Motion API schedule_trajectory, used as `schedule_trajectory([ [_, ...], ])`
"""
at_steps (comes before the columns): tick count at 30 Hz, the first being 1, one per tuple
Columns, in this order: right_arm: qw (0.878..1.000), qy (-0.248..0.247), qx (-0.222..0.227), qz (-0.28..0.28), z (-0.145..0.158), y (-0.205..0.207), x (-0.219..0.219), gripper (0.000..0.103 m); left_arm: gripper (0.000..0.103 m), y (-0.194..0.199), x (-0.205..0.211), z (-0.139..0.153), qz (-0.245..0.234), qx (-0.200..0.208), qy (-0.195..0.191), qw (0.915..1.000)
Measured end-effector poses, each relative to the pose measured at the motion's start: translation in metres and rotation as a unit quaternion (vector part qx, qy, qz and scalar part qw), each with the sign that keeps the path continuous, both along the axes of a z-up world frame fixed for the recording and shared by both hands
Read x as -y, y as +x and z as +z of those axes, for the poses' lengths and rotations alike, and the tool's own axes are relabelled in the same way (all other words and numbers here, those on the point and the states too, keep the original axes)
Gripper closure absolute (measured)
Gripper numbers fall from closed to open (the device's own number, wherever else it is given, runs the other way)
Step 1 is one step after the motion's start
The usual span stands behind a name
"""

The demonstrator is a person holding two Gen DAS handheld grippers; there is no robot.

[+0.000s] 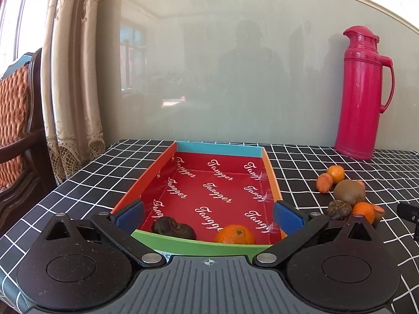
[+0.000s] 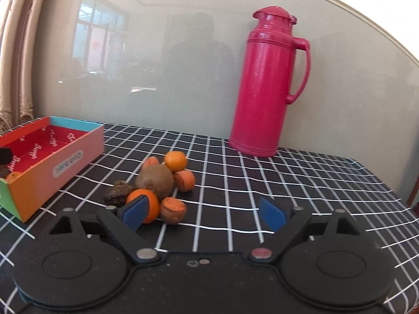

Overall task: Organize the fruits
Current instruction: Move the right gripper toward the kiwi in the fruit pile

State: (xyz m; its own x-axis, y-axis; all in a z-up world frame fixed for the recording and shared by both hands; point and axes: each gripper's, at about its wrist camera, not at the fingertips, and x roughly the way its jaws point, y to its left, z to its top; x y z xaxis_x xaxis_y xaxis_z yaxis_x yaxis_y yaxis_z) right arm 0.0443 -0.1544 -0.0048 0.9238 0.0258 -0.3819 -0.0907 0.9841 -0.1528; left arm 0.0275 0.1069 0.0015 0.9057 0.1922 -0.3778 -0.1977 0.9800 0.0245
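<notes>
Black checked tablecloth (image 2: 235, 183) covered the table before a pale glossy wall; a pink thermos (image 2: 267, 83) stood at the back. The shallow box (image 1: 272, 180) held a tangerine (image 1: 235, 234) and a dark fruit (image 1: 172, 229). The fruit pile (image 2: 154, 183) lay beside it. The left gripper (image 1: 208, 214) straddled the box, fingers apart. The right gripper (image 2: 204, 212) stood wide apart, empty, near the pile.
</notes>
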Motion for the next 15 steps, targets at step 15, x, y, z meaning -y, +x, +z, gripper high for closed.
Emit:
schedule_trajectory([
  [15,0.999,0.050,-0.002,0.013,0.004,0.032,-0.022,0.016,0.000,-0.005,-0.020,-0.001,0.015,0.000,0.005,0.9999],
])
